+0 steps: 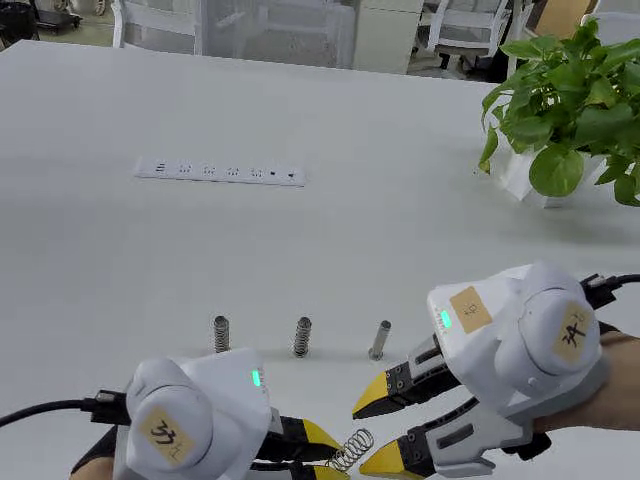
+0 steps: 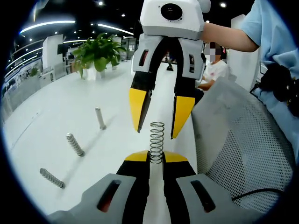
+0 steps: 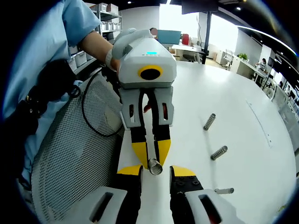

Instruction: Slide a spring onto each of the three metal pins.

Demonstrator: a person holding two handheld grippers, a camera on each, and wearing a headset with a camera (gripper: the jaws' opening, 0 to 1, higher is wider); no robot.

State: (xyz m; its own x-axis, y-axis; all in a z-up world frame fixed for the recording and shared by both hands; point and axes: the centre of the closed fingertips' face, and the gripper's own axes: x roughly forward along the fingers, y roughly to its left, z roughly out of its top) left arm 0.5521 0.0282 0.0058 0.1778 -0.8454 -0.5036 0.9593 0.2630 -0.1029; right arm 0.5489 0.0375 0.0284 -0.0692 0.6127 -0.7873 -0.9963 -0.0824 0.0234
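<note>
My left gripper (image 1: 328,455) (image 2: 157,157) is shut on one end of a loose steel spring (image 1: 351,448) (image 2: 157,139) (image 3: 154,165) near the table's front edge. My right gripper (image 1: 378,432) (image 3: 155,171) faces it, open, and the spring's free end sits between its yellow fingertips (image 2: 138,109). Three upright pins stand in a row further back. The left pin (image 1: 221,333) (image 2: 51,178) and the middle pin (image 1: 302,337) (image 2: 74,144) each wear a spring. The right pin (image 1: 380,340) (image 2: 100,118) (image 3: 224,191) is bare.
A white power strip (image 1: 220,171) lies further back on the white table (image 1: 400,200). A potted plant (image 1: 565,100) stands at the back right. A grey mesh chair (image 2: 243,140) sits just off the table's front edge by the person.
</note>
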